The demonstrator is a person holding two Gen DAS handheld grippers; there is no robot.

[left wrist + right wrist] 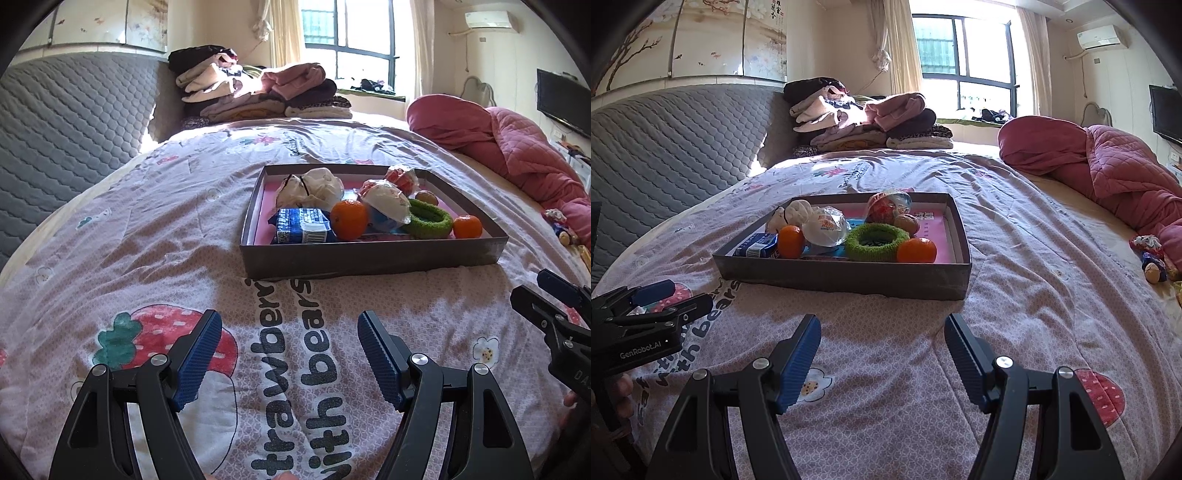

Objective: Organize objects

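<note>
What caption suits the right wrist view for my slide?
Open right gripper faces a box of oranges on the bed.

Background: grey quilted headboard (665,147) at left, folded clothes pile (864,118) top centre below the window (964,62), pink quilt (1108,166) at right, wall air conditioner (1102,37) and television (1167,112) upper right.

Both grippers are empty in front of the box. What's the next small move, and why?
Probably swing the right gripper right toward the loose wrapped items by the pink quilt. They lie outside the box, on that side, and both it and the left gripper are open and empty.
</note>
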